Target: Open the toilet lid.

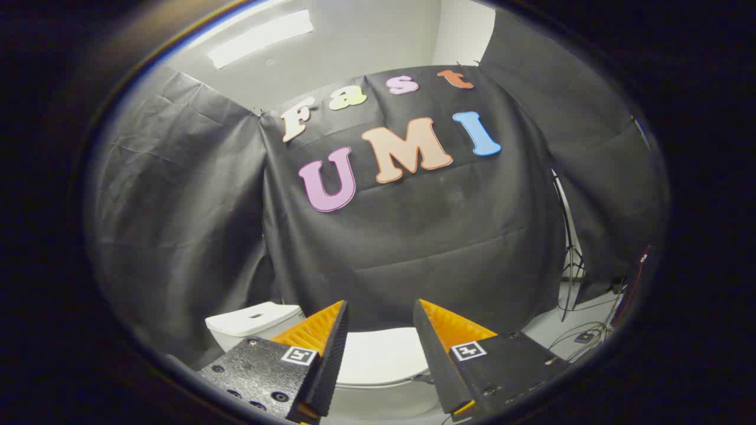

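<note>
Gripper view: camera looks forward along the two fingers toward the toilet and the booth wall.
Tongs [381, 330]: released; the two fingers stand apart with a clear gap between them and nothing is gripped.
Finger contact: neither finger [328, 348] touches the toilet; both sit above and short of it.
Toilet lid [378, 357]: white, closed, lying flat on the bowl; seen through the gap between the fingers and just beyond their tips.
Lid front edge: curved rim visible below the lid surface, between the two fingers.
Toilet tank [251, 321]: white, set to the left of the lid, beside and beyond the left finger; a small button shows on its top.
Booth wall [413, 236]: black cloth, hanging directly behind the toilet and wrapping round both sides.
Floor [561, 327]: pale, visible to the right of the toilet.
Cables [582, 336]: dark leads and a small box lying on the floor, well apart from the toilet.
Stand [570, 254]: thin tripod legs at the right edge of the cloth.
Ceiling light [260, 38]: long bright panel above the cloth.
</note>
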The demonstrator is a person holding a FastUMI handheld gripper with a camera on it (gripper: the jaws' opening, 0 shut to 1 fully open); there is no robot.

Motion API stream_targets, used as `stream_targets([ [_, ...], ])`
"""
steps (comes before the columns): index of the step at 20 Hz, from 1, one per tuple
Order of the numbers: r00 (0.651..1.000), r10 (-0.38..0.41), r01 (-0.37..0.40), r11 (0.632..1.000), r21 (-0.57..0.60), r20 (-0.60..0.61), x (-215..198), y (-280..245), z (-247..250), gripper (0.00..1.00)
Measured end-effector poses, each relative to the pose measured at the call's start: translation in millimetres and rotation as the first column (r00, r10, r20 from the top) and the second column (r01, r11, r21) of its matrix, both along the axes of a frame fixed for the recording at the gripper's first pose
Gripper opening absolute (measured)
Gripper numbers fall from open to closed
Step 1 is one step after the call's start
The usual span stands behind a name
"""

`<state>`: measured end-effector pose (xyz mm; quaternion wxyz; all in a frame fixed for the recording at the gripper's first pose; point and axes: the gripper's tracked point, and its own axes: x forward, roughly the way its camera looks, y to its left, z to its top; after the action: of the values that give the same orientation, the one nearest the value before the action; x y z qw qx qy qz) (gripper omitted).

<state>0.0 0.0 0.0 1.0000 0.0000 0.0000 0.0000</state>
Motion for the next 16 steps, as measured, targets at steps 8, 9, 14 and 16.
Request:
stream_targets([
  [8, 1.000, -0.012, 0.012, 0.999, 0.032, -0.001, -0.9, -5.0, -2.9, 0.68],
  [9, 1.000, -0.012, 0.012, 0.999, 0.035, 0.000, -1.0, -5.0, -2.5, 0.68],
  [14, 1.000, -0.013, 0.013, 0.999, 0.043, 0.008, -1.9, -6.5, -1.6, 0.68],
  [16, 1.000, -0.014, 0.014, 0.999, 0.044, 0.010, -2.2, -6.8, -1.3, 0.68],
])
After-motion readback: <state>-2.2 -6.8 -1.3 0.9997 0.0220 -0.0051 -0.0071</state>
